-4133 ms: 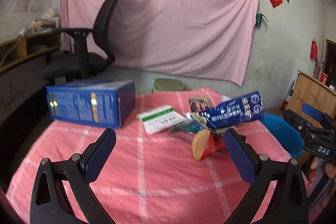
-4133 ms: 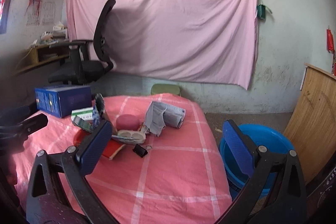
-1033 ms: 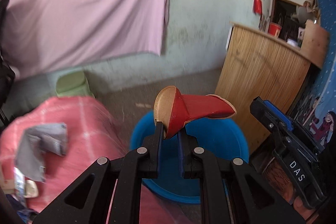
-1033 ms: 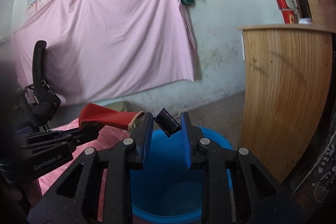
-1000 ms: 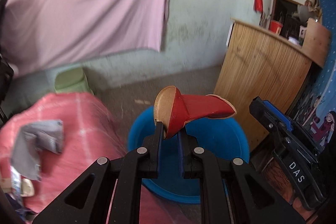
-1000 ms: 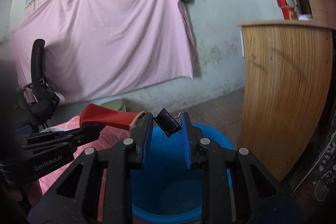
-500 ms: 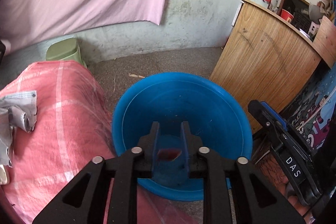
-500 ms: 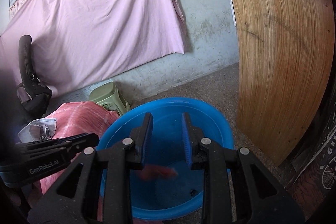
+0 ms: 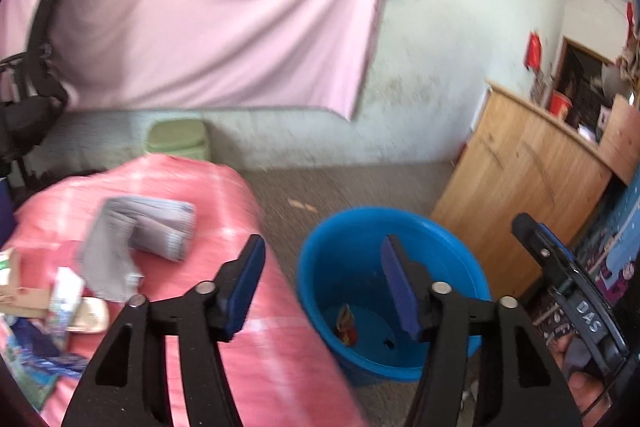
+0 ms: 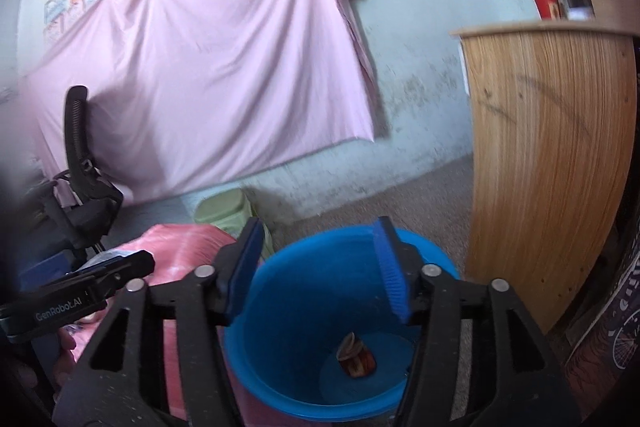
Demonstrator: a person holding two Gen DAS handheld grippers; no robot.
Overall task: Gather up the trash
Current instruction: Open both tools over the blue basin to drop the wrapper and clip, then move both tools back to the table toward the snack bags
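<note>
Counter [image 9: 224, 323]: covered in pink checked cloth, at the left of the left wrist view. Remaining trash on it, far left: a blurred heap of wrappers and packets [image 9: 44, 311], contents not legible; just right of these a folded grey cloth [image 9: 136, 235]. Left tool [image 9: 322, 287]: jaws opening, nothing between them, set over the gap between the counter edge and the basin. Blue basin [image 9: 316, 259]: on the floor just beside the counter, holding a crumpled red wrapper [image 9: 346, 321] and a small dark item [image 9: 388, 343] on its bottom. Right tool [image 10: 318, 267]: jaws opening, nothing between them, poised above the basin with the red wrapper [image 10: 356, 353] visible below. Wooden cabinet [image 10: 548, 155]: far right, near the basin. Step in hand, as judged: release is complete and both tools are due back at the counter for the next pieces. Advice: let the jaws finish spreading before reaching; take the left tool to the wrapper heap and approach one loose piece at a time, pinching at a raised edge so the cloth beneath is not caught; keep the right tool clear of the left one's path.
</note>
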